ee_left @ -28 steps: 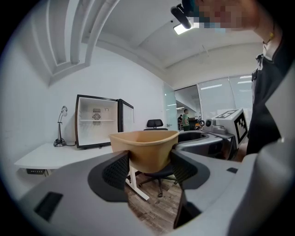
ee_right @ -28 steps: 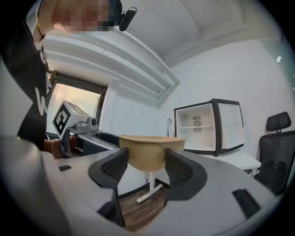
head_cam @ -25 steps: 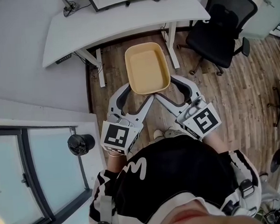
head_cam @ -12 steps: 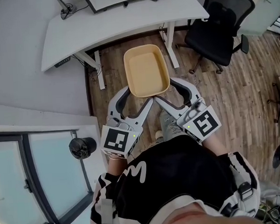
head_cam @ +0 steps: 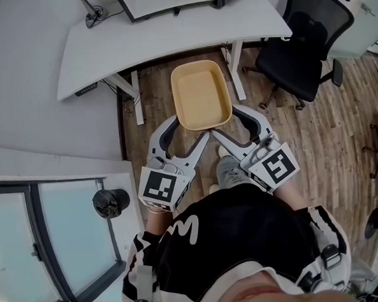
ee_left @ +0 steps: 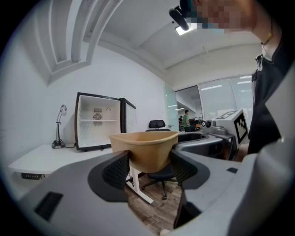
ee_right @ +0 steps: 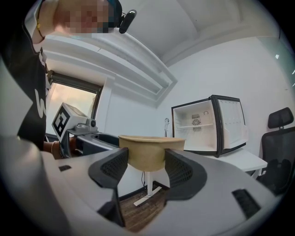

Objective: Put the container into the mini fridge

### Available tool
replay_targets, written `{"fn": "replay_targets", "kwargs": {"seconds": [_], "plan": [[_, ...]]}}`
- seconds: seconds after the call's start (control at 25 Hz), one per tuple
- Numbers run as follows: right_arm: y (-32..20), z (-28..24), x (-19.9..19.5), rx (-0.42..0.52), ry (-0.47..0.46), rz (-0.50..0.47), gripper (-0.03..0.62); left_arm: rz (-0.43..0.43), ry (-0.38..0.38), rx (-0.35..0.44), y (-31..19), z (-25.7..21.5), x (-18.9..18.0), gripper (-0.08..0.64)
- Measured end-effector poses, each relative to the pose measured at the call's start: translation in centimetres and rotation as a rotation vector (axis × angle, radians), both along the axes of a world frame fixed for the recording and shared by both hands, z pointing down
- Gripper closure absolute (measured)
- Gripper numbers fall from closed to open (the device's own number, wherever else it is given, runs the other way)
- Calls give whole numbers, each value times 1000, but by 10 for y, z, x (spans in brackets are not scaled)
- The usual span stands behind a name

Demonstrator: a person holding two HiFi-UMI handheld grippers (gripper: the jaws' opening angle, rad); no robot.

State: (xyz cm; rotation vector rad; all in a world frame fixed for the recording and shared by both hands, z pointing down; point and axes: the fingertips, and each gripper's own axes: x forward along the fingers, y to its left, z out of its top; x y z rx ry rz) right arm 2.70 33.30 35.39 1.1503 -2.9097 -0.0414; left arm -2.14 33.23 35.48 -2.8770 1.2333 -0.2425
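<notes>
Container (head_cam: 201,95), seemingly light, stiff and empty, rides pinched at its near corners by left gripper (head_cam: 189,128) and right gripper (head_cam: 229,122).

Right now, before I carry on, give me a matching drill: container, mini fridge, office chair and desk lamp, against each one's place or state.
1. container
2. mini fridge
3. office chair
4. desk lamp

A. door open, on the white desk
B. black, on the wood floor
C. gripped by left claw and right claw
D. thin, standing beside the mini fridge

Pairs: 1-C, 2-A, 3-B, 4-D
</notes>
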Motion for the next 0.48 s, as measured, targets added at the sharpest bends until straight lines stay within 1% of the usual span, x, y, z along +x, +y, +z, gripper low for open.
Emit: {"fn": "replay_targets", "kwargs": {"seconds": [0.08, 0.2, 0.36, 0.48], "plan": [[-14, 0, 2, -4, 4, -4, 331, -8, 1, -6, -14, -2, 2, 275], [-34, -3, 6, 3, -7, -12, 331, -14, -9, 6, -35, -4, 5, 275], [-58, -3, 11, -3, -18, -17, 331, -8, 14, 1, -57, -4, 11, 275], [-77, -3, 13, -5, -23, -19, 331, -24, 6, 10, -78, -6, 10, 275]]}}
